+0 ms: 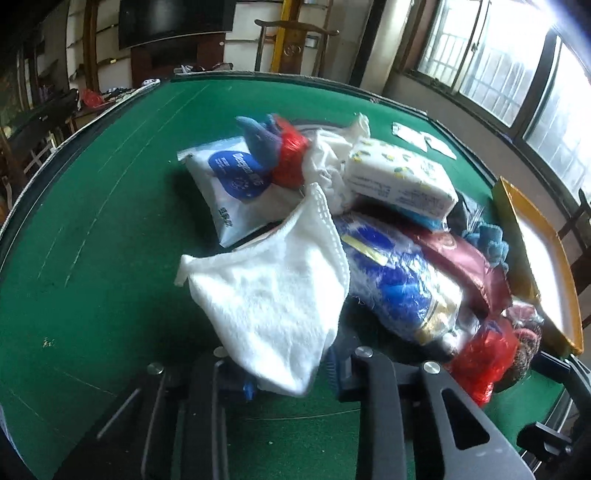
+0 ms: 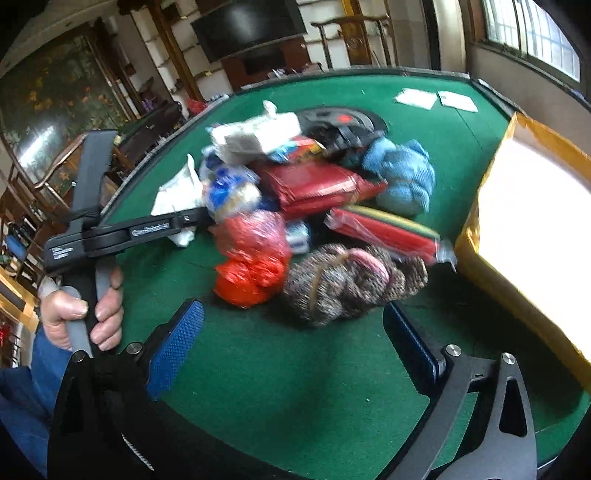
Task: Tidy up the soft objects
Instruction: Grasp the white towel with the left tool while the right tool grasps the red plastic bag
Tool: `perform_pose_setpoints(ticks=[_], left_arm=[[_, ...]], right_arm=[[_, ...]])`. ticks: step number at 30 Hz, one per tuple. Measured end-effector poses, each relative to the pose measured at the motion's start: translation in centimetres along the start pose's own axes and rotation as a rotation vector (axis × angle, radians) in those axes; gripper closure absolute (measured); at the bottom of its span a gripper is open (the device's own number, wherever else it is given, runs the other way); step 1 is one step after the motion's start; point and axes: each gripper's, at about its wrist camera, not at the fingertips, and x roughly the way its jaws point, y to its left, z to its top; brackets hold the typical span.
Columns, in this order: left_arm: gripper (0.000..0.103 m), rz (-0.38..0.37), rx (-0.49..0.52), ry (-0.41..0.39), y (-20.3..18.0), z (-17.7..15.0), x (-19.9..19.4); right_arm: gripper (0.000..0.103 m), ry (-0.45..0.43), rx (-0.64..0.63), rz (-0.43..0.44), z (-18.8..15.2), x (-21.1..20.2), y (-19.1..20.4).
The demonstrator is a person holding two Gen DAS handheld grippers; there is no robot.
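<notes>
The left gripper (image 1: 291, 373) was clamped on a white towel (image 1: 273, 291) hanging just above the green table (image 1: 92, 221), beside the pile. The right gripper (image 2: 291, 343) stood wide apart, empty. I'd lift slowly, keeping neighbouring packets undisturbed.

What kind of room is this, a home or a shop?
Probably a home living room: a dark wall television, wooden chairs behind a green felt table, and barred windows.

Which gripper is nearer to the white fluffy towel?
Left. The left gripper is shut on the white fluffy towel; the right gripper is open over bare felt.
</notes>
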Motion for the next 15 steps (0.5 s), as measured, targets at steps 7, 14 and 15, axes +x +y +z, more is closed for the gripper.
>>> perform_pose_setpoints(ticks=[7,14,15], left_arm=[[0.077,-0.010,0.010,-0.086,-0.2,0.0,-1.7],[0.077,-0.014,0.012,-0.064,-0.1,0.1,-1.2],[0.077,-0.015,0.013,-0.061,-0.2,0.2,-1.2]], right_arm=[[0.012,-0.060,-0.170,0.023,0.7,0.2,4.5],[0.040,0.048,-0.223,-0.053,2.3,3.9,4.8],[0.040,0.059,-0.235,-0.049,2.4,4.2,4.8]])
